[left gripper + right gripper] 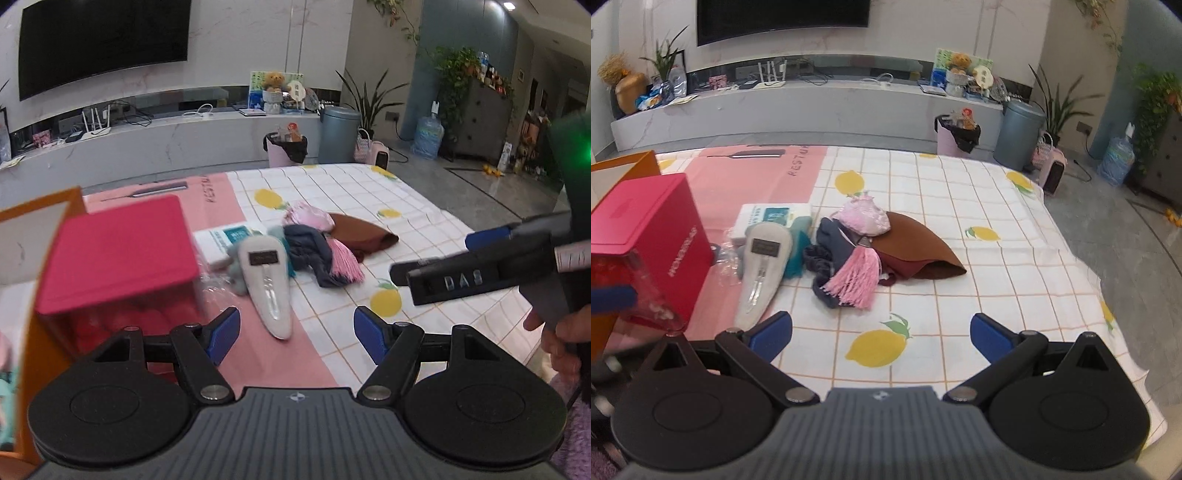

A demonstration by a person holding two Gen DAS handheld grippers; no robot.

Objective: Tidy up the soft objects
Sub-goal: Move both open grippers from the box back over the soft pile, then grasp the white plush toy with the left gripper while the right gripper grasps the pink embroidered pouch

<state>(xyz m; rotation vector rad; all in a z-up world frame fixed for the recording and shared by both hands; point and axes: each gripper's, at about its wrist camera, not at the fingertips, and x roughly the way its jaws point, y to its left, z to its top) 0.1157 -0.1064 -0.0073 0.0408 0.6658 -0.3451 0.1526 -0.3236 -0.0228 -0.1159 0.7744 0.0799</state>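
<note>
Both tongs spread and empty: left gripper [294,334] low over the pink strip of cloth, right gripper [881,338] above a printed lemon. Straight ahead of both, the soft pile: pink tassel [855,280] draped on a dark navy cloth [827,254], brown cloth [916,247] behind, pale pink pouch [864,219] on top at the back. White padded case [764,266] just ahead of the left fingertips. Red box [646,243] far left, beside the case. Probably still choosing a first piece. Best to go for the nearest loose item, come down steeply, pinch deep into a fold rather than a fringe, and lift slowly to avoid dragging neighbours.
</note>
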